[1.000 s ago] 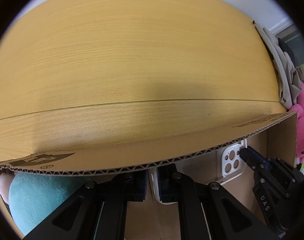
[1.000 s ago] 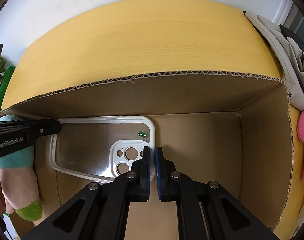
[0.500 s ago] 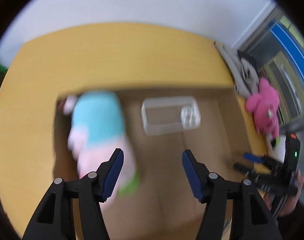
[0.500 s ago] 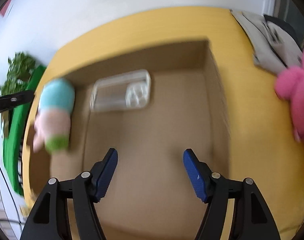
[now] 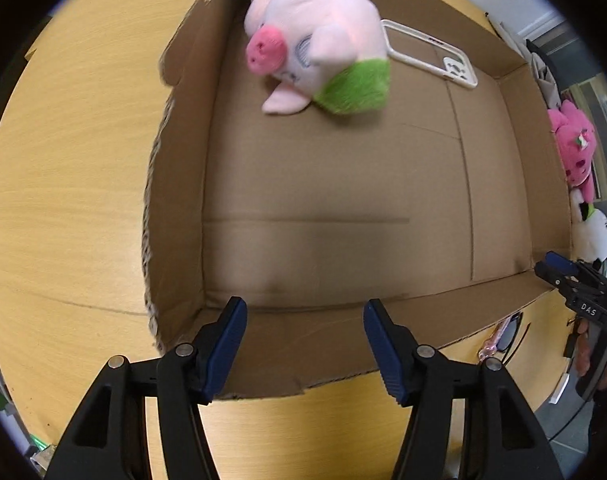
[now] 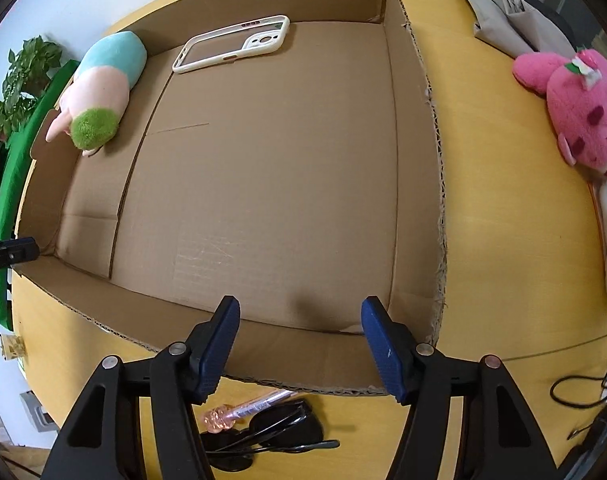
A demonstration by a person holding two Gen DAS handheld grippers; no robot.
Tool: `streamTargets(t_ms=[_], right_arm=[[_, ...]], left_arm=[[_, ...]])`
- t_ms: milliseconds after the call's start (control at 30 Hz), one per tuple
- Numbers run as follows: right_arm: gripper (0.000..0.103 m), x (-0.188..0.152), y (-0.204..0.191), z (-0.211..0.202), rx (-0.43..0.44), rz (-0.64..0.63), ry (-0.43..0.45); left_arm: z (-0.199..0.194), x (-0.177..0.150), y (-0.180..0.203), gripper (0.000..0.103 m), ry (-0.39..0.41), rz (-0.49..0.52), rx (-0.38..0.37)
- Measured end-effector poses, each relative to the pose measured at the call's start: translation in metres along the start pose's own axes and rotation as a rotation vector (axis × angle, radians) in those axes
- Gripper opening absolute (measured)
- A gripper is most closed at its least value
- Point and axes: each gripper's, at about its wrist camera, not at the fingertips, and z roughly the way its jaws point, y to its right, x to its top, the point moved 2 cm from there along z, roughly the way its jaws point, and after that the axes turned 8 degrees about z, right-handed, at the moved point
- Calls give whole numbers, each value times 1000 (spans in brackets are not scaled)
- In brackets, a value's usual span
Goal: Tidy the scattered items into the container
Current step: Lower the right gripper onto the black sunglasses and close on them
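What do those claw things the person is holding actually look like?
Each is a black plastic tool. The left gripper and right gripper both have two angular black fingers tipped with ribbed dark-blue pads, joined by silver rivets. Seen side-on, one body carries white letters "DAS".

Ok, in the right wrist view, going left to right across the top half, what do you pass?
Leafy plant → pig plush lying in the cardboard box → white phone case → box's right wall → pink strawberry bear plush on the table.
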Motion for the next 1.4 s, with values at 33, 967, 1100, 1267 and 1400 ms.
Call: streamTargets(t_ms=[33,967,1100,1267,1400], right_arm=[[69,1,-3,0,3,-8,-10],[73,-109,33,11,164,314,-128],[67,-111,35,17,193,327,-122],[61,-109,37,17,222,305,-121],[23,-109,39,10,274,308,-111]], left_arm=[[-7,-1,0,60,19,3,-1],[96,-95,206,50,-194,301,-405],[98,-89,197,26,-207,238,-412],[92,-94,200,25,-219,263,-393],[82,-96,201,22,-210,261,-422]])
